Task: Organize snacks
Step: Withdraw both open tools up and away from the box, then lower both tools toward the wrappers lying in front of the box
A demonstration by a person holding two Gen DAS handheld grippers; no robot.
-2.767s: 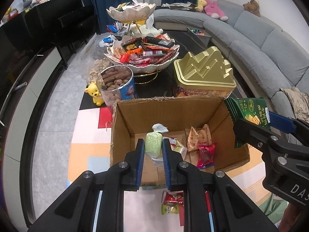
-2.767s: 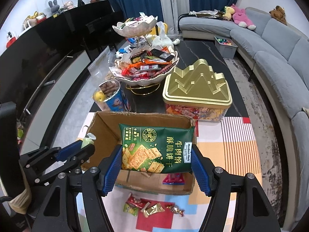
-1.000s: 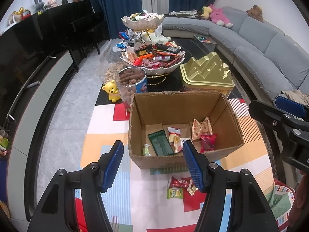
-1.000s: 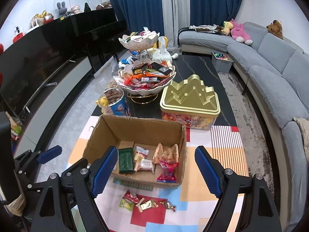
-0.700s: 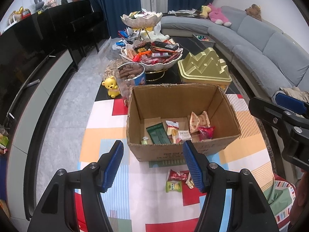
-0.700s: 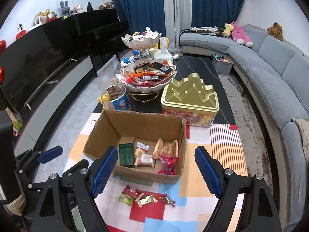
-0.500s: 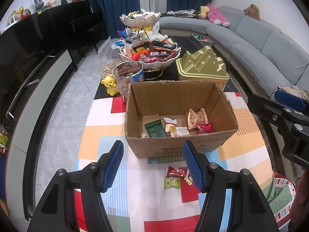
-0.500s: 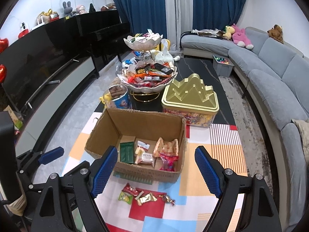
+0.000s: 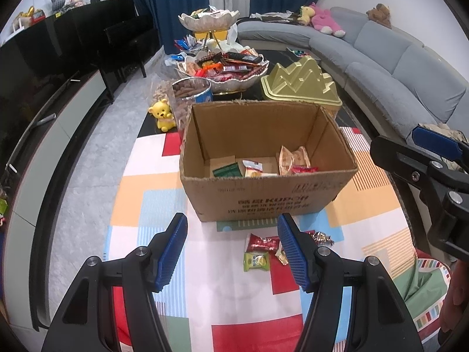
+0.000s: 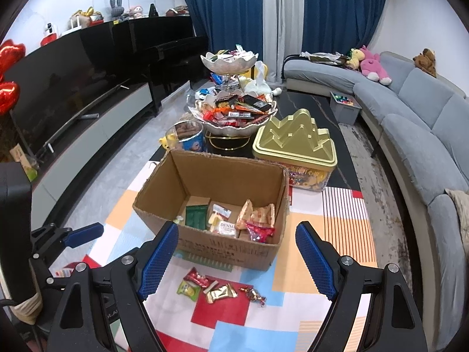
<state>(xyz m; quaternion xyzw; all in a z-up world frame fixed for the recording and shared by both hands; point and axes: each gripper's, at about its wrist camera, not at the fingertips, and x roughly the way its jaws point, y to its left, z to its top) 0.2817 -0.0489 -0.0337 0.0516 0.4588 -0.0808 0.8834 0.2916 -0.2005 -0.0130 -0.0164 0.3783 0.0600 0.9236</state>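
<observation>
An open cardboard box (image 9: 263, 199) (image 10: 222, 246) sits on a colourful patchwork mat and holds several snack packets, among them a green biscuit pack (image 10: 195, 215) and a red packet (image 10: 259, 231). Small loose snacks lie on the mat in front of the box: a green candy (image 9: 256, 261) (image 10: 187, 289), a red packet (image 9: 261, 242) and gold wrappers (image 10: 219, 292). My left gripper (image 9: 233, 248) hangs open and empty above the mat, short of these snacks. My right gripper (image 10: 237, 258) is also open and empty, in front of the box.
Behind the box stand a gold mountain-shaped tin (image 10: 293, 143), a tiered shell bowl stand piled with snacks (image 10: 231, 111), a tub of nuts (image 9: 192, 91) and a yellow bear figure (image 9: 162, 114). A grey sofa (image 10: 410, 123) curves along the right; a black TV unit (image 10: 73, 88) lines the left.
Both grippers, holding snacks over the box at first, now stand open and empty; both have drawn back and sunk, so the box looks farther off and the loose snacks show more fully.
</observation>
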